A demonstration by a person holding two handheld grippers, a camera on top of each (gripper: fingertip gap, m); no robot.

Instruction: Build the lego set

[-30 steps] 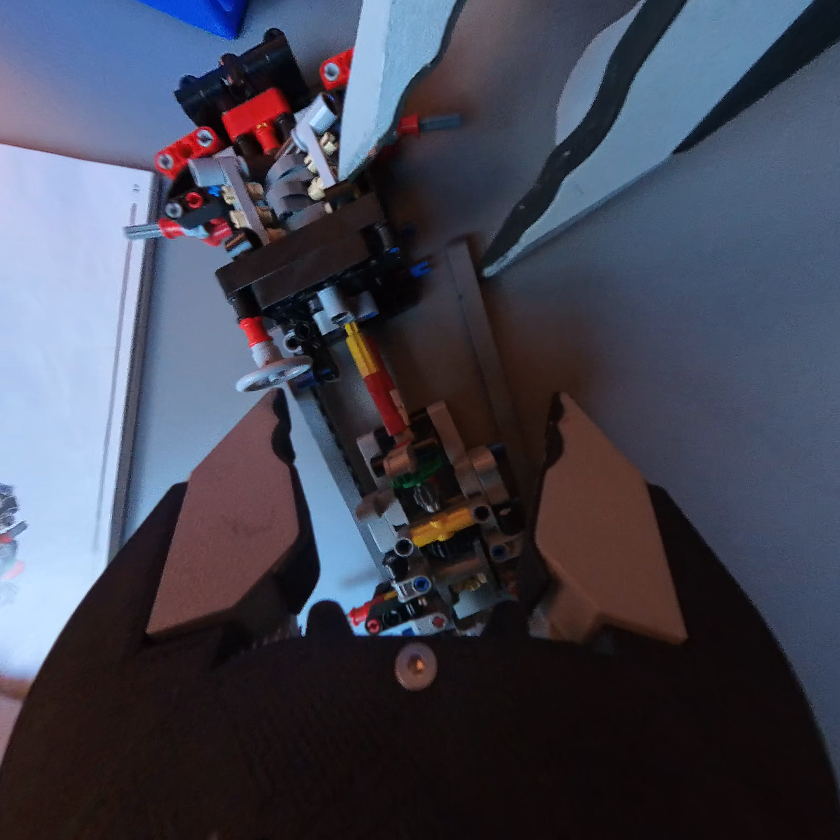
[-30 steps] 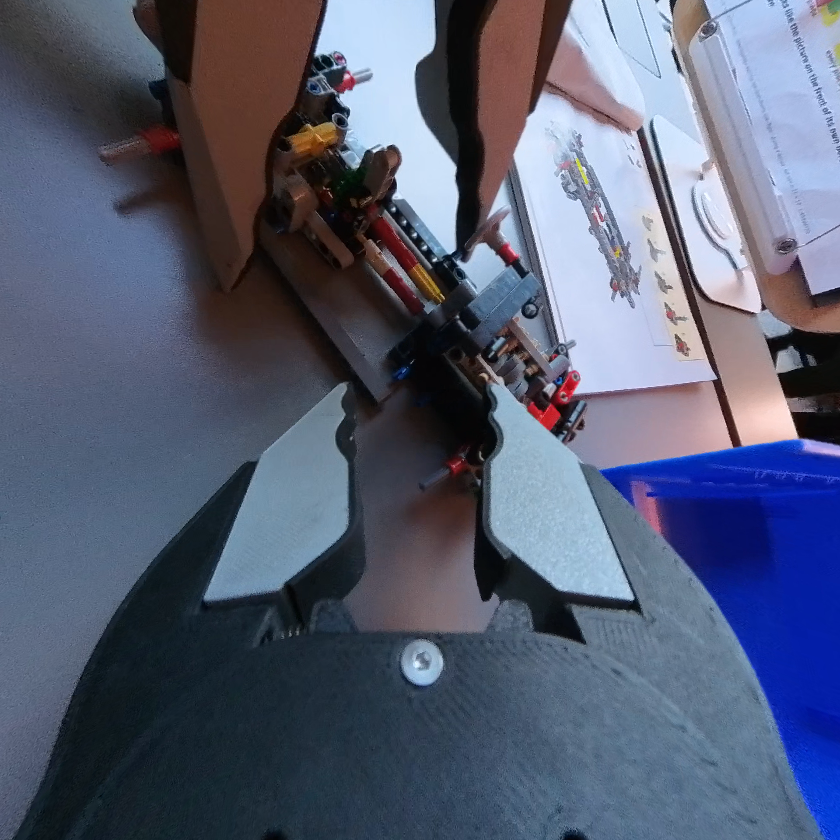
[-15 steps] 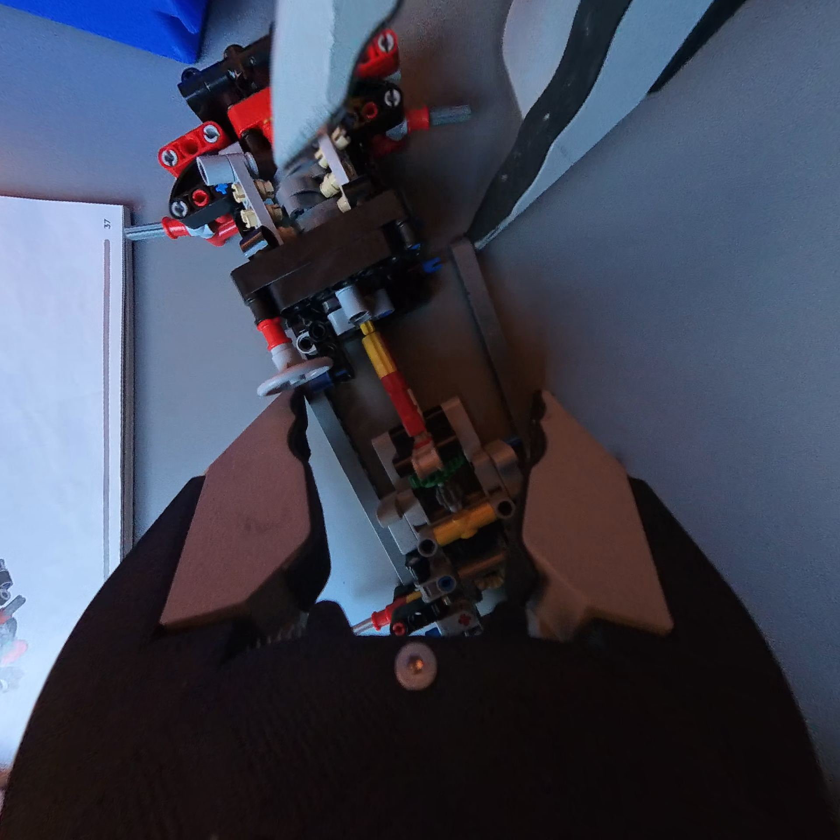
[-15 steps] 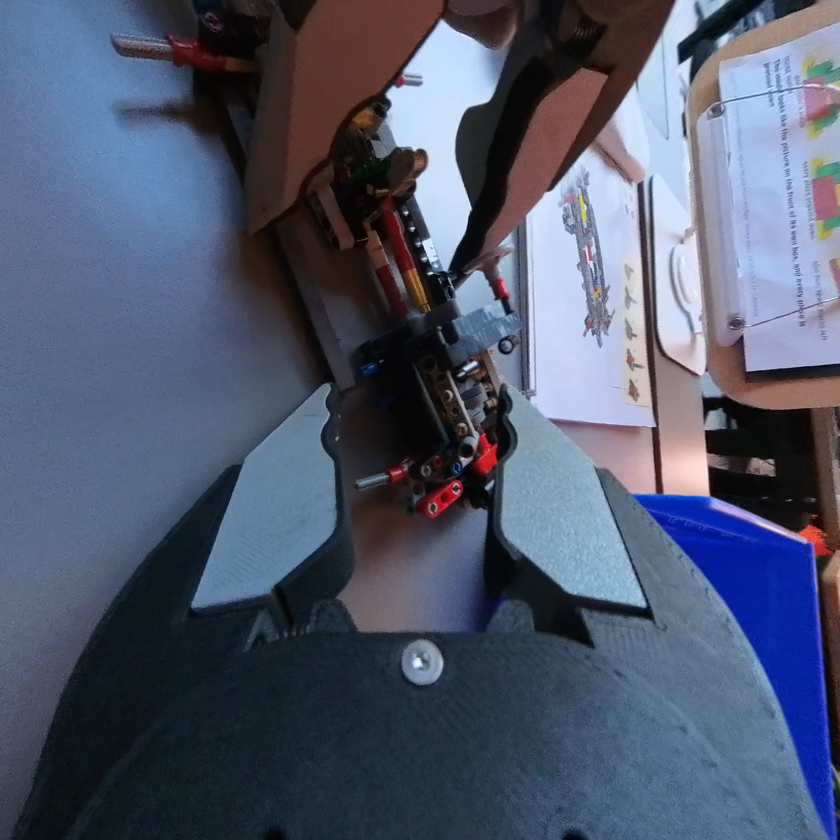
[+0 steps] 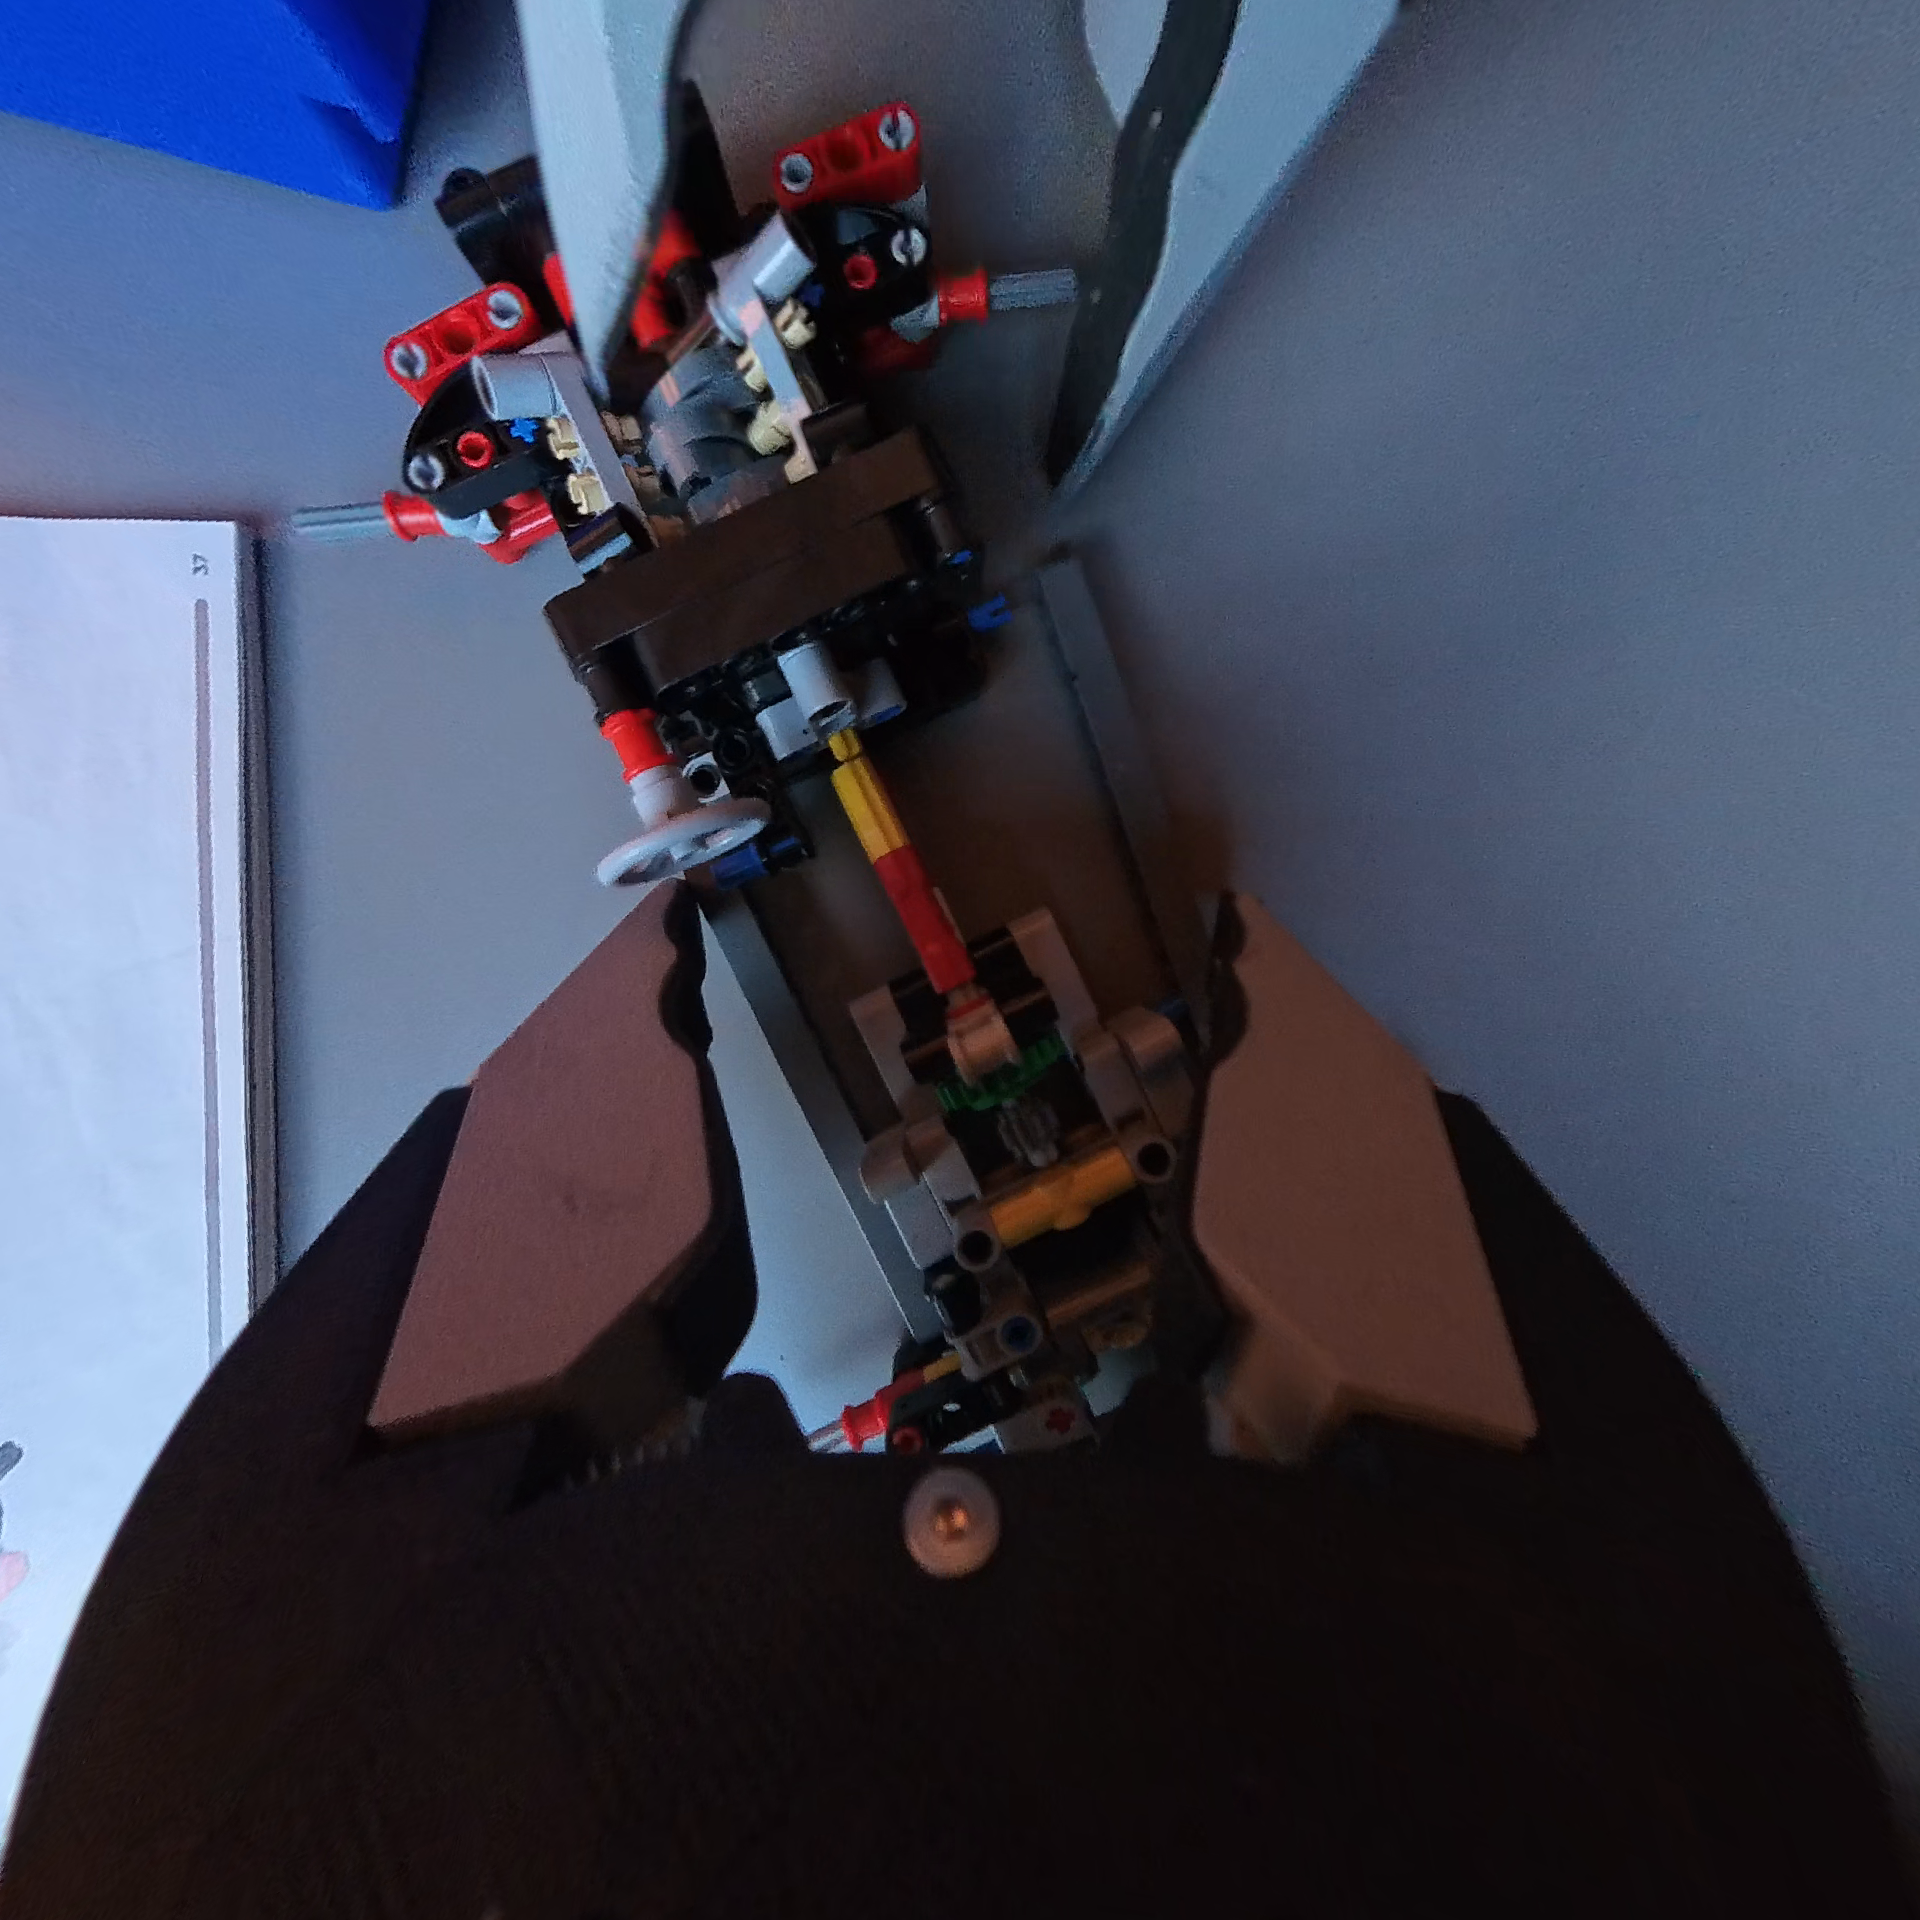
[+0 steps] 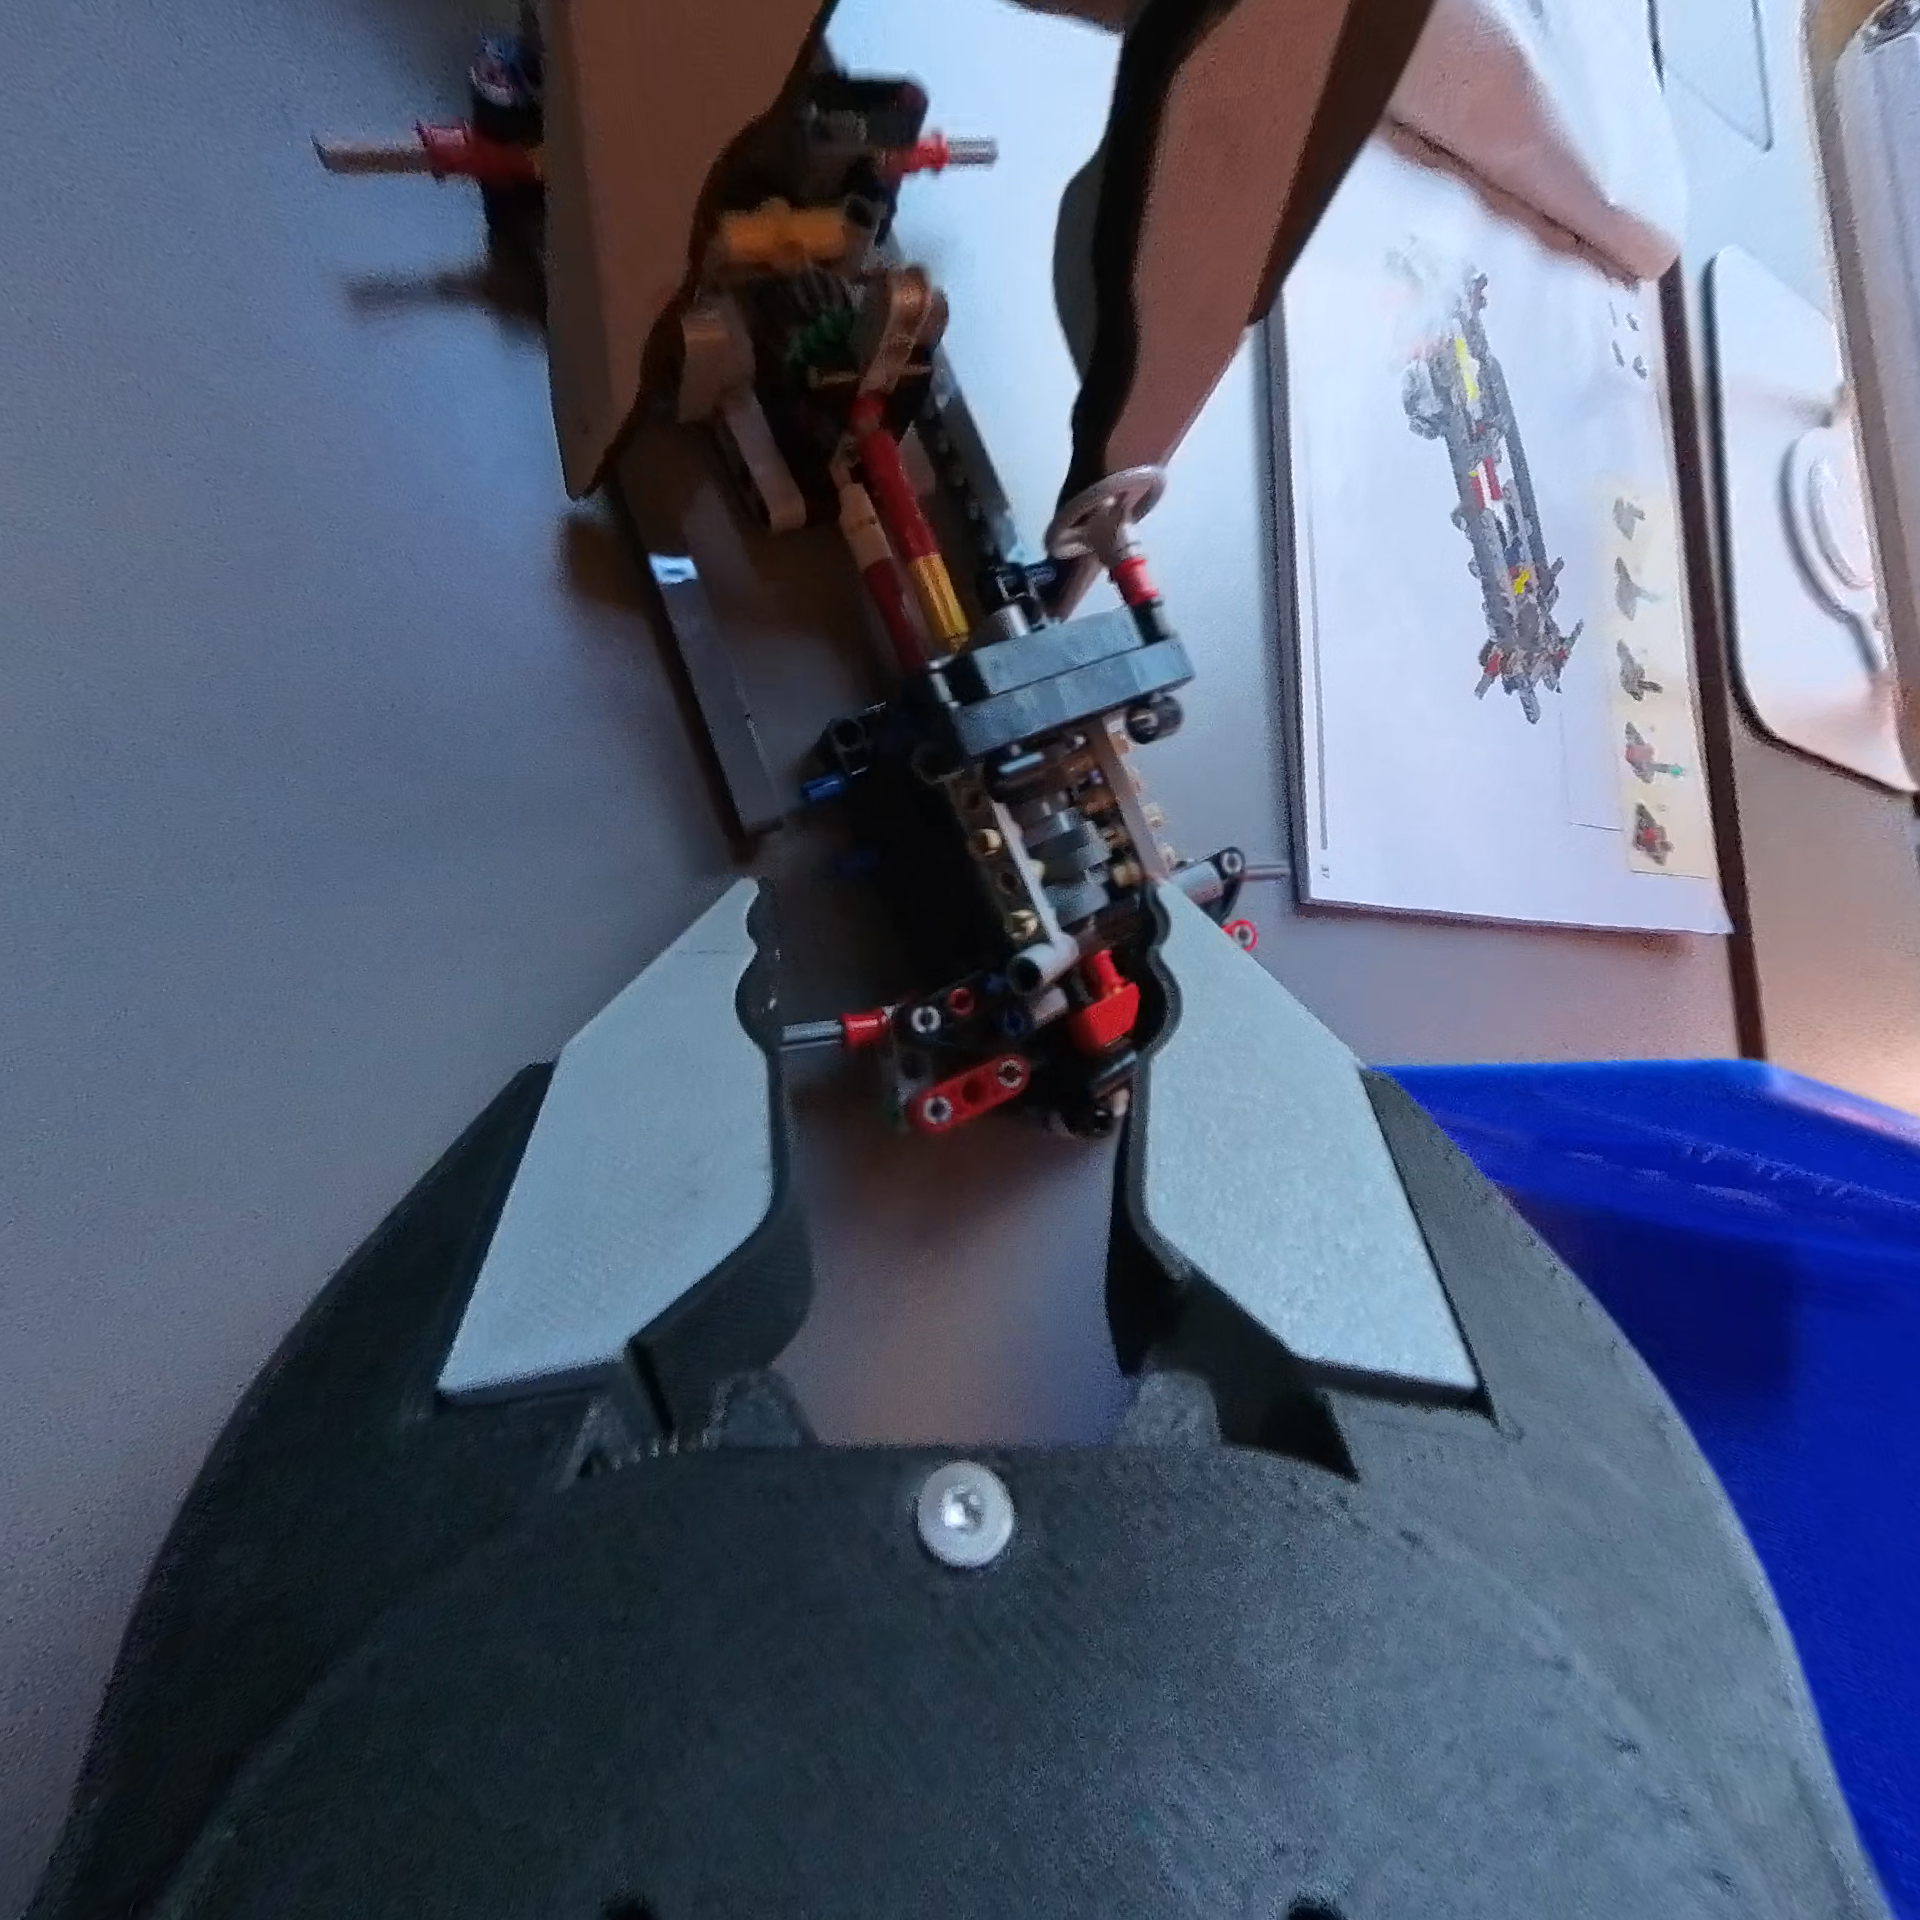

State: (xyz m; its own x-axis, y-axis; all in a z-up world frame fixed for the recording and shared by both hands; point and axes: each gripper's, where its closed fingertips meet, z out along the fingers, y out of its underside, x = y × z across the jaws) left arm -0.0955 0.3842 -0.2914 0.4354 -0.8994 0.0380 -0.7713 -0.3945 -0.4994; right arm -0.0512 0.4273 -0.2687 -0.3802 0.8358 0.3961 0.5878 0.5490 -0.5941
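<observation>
A long toy-brick vehicle chassis (image 5: 997, 831) lies on the grey table, with a small grey steering wheel (image 5: 681, 847) on one side. My left gripper (image 5: 954, 904) is open and straddles the rear end with the yellow axle and green gear. Its right pad (image 5: 1340, 1195) lies against the chassis side, and its left pad (image 5: 582, 1164) stands clear of it. In the right wrist view my right gripper (image 6: 958, 894) is open around the front end of the chassis (image 6: 1049, 675). Its right finger (image 6: 1247, 1143) touches the red and black parts. The left gripper (image 6: 831, 494) shows beyond, over the far end.
An open instruction booklet (image 6: 1475, 571) lies on the table beside the chassis and also shows in the left wrist view (image 5: 104, 935). A blue bin (image 6: 1714, 1247) stands near the right gripper, at the top left in the left wrist view (image 5: 208, 83). A white tray (image 6: 1818, 520) lies past the booklet. Across from one pair of fingers to the other is roughly 8 cm.
My right gripper opened wider, then moved forward so that its fingers stand on either side of the chassis's front end. My left gripper stayed open around the rear end and shifted slightly.
</observation>
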